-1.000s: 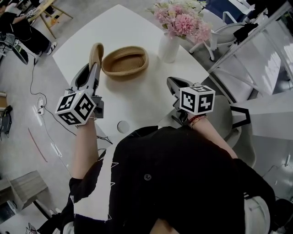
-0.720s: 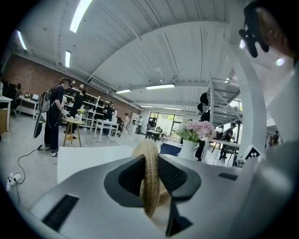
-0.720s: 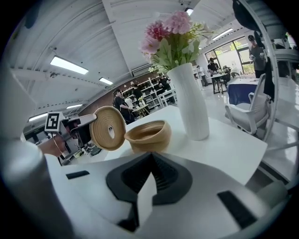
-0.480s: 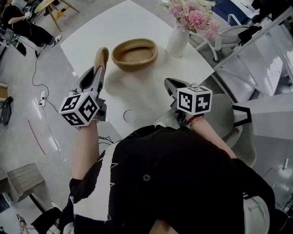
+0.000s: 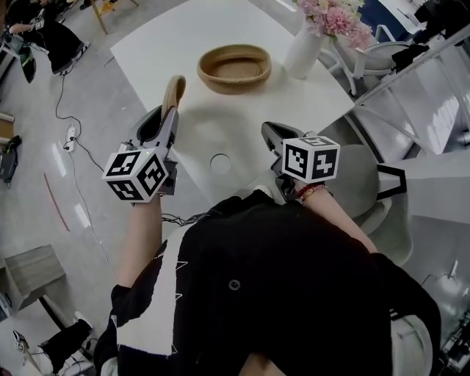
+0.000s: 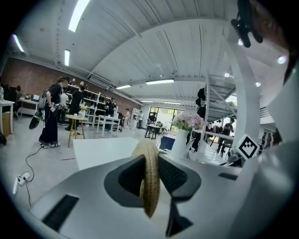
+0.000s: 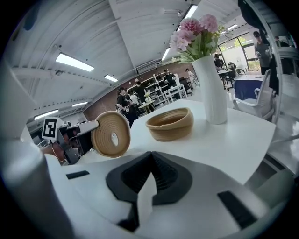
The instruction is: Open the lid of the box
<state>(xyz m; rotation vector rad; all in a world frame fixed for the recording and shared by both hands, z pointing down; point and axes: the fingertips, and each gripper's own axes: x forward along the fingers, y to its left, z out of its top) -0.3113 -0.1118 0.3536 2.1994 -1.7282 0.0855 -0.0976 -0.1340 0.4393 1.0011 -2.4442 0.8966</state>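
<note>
Woven lid (image 5: 173, 92) upright on edge

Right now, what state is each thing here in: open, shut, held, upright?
Box: open, lid off, empty, standing on the table.
Lid: held on edge in the air, apart from the box.
Vase: upright, holding pink flowers.
Left gripper: shut on the lid.
Right gripper: shut, empty.

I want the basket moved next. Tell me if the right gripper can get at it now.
Probably yes: the right gripper is empty, bare table lies between it and the basket, and the vase stands off to one side.
</note>
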